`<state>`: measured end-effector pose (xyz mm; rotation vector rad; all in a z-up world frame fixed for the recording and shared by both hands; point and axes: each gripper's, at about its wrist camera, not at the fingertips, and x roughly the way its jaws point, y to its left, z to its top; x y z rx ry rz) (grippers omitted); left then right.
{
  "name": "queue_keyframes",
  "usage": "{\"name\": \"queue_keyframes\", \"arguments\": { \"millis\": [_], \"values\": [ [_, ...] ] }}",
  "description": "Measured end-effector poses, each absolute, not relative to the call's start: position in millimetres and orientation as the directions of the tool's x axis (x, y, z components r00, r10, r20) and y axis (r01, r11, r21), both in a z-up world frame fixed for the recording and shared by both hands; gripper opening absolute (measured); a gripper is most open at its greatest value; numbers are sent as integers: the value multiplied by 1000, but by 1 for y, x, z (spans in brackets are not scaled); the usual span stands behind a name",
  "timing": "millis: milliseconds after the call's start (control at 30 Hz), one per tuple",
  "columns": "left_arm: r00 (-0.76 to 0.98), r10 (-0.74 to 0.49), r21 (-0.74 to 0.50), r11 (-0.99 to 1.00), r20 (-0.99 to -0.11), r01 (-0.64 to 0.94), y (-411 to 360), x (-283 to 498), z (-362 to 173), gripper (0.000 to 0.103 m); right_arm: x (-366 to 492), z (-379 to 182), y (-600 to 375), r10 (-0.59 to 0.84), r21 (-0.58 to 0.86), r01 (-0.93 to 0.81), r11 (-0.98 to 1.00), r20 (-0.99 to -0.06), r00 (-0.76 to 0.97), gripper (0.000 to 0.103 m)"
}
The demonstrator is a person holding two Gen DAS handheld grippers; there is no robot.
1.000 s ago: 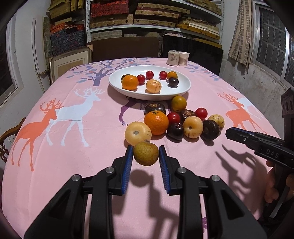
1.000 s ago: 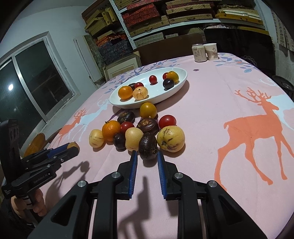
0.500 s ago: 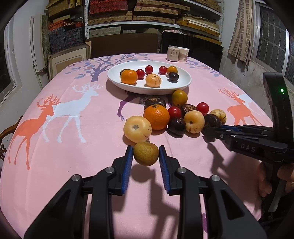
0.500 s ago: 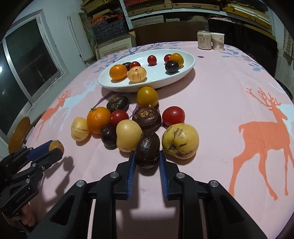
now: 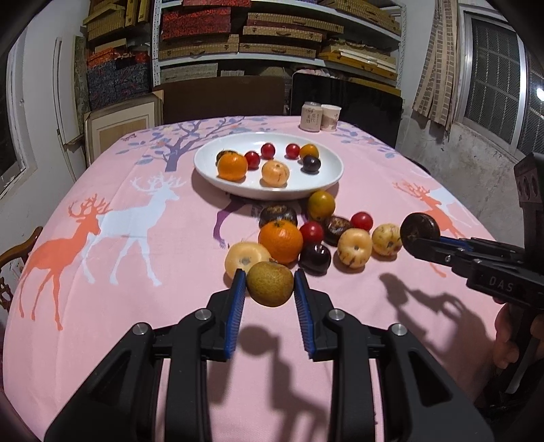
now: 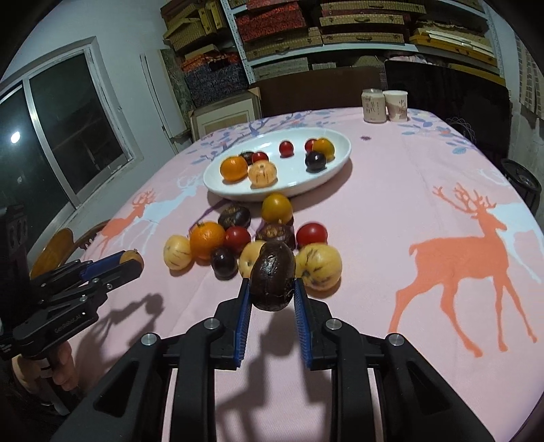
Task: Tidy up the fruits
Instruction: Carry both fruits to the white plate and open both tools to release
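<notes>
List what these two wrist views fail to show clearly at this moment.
- Print on the two cups, both views: too small to read.
- Dark fruit in the white dish, left wrist view: mostly hidden behind the orange.
- Brown pear in the left tool, right wrist view: mostly covered by the fingers.
- Shelf boxes: cut off by the top edge.

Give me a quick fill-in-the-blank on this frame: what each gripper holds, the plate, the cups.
1. The left gripper is shut on a ____-coloured pear.
2. The right gripper holds a dark ____ fruit, lifted clear of the tablecloth.
3. The white plate holds ____ small red fruits.
4. Two ____ stand at the far edge, behind the plate.

Missing words: brown; purple; three; cups
</notes>
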<state>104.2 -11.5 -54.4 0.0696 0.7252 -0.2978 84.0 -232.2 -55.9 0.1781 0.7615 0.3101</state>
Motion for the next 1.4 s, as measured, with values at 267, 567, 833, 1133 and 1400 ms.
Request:
{"name": "queue_keyframes", "arguments": {
  "millis": [267,567,833,1133,1400],
  "values": [
    [694,-299,-59,936,-655,347,-25,155,-26,28,121,-13,-243,385,289,-258,922,-612,691,25],
    [640,-282,-54,935,-715,352,-45,270,-42,28,223,-23,-229,399,299,-264,917,-668,628,25],
    [576,-259,-62,939,-776,339,-52,321,-70,36,282,-56,-215,384,293,-250,923,-736,557,30],
    [669,-266,-39,942,-694,334,-33,260,-40,73,236,-33,-233,363,274,-239,932,-691,625,43],
    [695,-264,7,933,-669,360,-13,157,-47,89,138,-41,-239,258,165,-200,966,-692,674,50]
  ]
}}
